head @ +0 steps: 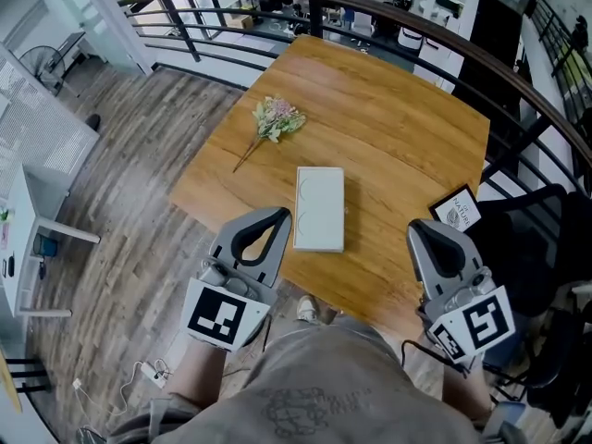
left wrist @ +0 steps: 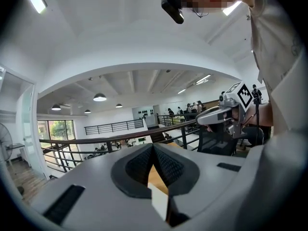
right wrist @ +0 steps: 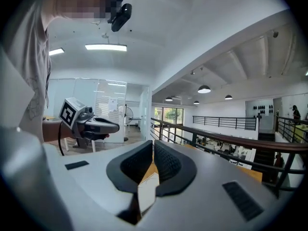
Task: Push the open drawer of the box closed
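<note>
A flat white box (head: 319, 208) lies in the middle of the wooden table (head: 388, 137), long side running away from me. I cannot make out a drawer sticking out of it. My left gripper (head: 282, 214) hovers at the table's near edge, its tips just left of the box's near end and apart from it. In the left gripper view its jaws (left wrist: 153, 146) meet, with nothing between them. My right gripper (head: 418, 228) is held to the right of the box, well clear of it. In the right gripper view its jaws (right wrist: 153, 144) are also shut and empty.
A small bunch of flowers (head: 276, 120) lies on the table beyond the box. A black framed card (head: 456, 209) sits at the table's right edge. A dark curved railing (head: 388, 12) runs behind the table, and a black chair (head: 536, 239) stands to the right.
</note>
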### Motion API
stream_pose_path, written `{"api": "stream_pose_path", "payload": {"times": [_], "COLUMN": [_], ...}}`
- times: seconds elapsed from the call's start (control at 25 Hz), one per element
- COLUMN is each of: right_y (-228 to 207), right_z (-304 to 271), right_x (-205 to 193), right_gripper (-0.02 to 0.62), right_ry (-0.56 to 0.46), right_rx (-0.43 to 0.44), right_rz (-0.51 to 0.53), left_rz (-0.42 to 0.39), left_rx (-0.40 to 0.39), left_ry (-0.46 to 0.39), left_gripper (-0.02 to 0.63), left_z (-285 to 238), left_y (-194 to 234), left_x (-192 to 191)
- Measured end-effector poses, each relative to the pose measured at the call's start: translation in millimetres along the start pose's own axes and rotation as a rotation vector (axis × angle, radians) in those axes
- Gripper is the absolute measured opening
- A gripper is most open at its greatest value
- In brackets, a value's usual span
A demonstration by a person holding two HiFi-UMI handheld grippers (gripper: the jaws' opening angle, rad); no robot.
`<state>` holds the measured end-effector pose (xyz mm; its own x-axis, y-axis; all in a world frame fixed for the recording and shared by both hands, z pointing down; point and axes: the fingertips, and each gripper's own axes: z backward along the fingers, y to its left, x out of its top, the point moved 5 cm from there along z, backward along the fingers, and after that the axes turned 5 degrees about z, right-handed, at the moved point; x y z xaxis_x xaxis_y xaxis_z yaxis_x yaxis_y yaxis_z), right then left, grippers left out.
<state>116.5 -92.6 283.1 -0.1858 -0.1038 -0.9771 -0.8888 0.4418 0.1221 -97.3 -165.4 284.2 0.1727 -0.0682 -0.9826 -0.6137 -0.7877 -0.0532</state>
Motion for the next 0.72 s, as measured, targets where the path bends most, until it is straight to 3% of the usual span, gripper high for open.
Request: {"api": "stream_pose_path", "payload": {"times": [0.28,0.72], "right_y": [3.7,16.6], "right_z": [-3.6,-12.0], "right_x": [-1.1,7.9], "right_gripper": [0.037,0.037], "right_ry": [0.008,0.007], "right_rx": [0.001,0.010], "right_rz": [0.017,0.034], "left_rz": [0.047,0.040], "left_rx": [0.016,0.012], "left_ry": [0.001,-0.026], "left_gripper": [0.015,0.015], "left_z": [4.7,10.3], "left_y": [4.1,14.0], "left_x": [-9.3,-3.2]}}
